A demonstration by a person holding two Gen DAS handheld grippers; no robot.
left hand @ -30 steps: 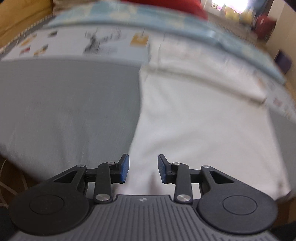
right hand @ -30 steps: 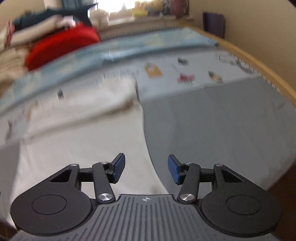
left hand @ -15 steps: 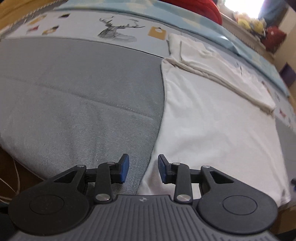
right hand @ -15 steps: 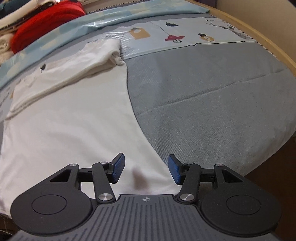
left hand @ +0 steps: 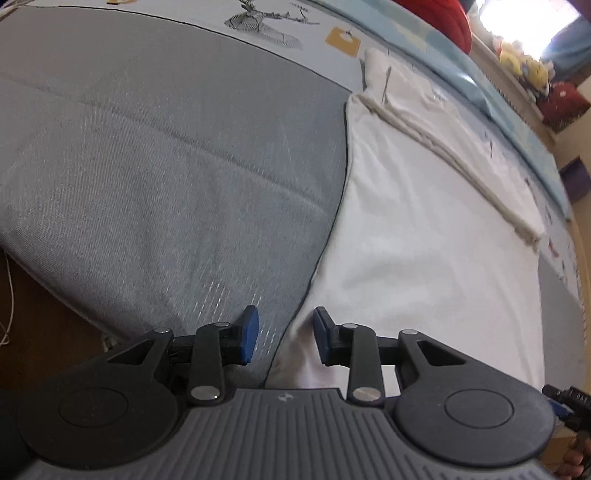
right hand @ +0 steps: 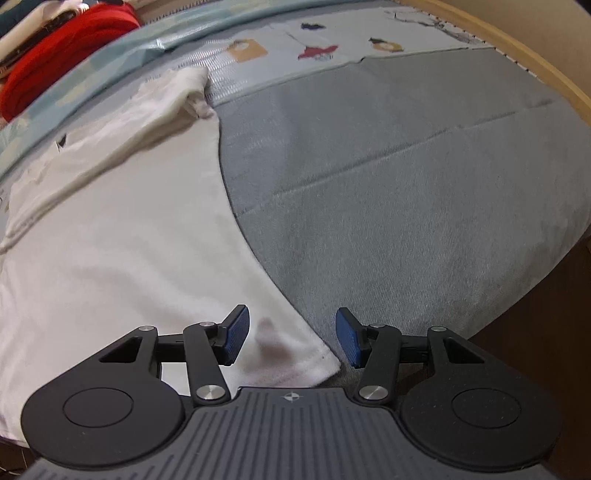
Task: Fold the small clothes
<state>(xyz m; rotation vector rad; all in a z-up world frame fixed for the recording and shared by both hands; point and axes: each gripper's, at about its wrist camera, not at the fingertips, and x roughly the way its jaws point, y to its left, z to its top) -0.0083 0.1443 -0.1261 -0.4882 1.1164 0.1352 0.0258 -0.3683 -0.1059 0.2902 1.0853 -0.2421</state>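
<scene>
A white garment [left hand: 424, 240] lies flat on a grey bed cover [left hand: 166, 177], its far end folded over in a thick band [left hand: 443, 140]. My left gripper [left hand: 284, 339] is open, low over the garment's near left corner; the hem edge runs between its blue pads [left hand: 248, 334]. In the right wrist view the same garment [right hand: 122, 240] fills the left side. My right gripper [right hand: 291, 338] is open around the near right corner [right hand: 314, 354], which lies between the pads [right hand: 347, 338]. Neither pad presses the cloth.
A grey cover [right hand: 406, 184] spreads on both sides of the garment. A printed sheet with pictures [left hand: 266, 22] and a light blue blanket [right hand: 110, 62] lie behind. A red cushion [right hand: 62, 48] sits at the far end. The bed's near edge drops to a brown floor [left hand: 44, 325].
Both grippers have dropped lower and come closer to the garment's near corners. The views have sharpened after fast motion. Both jaws stay open.
</scene>
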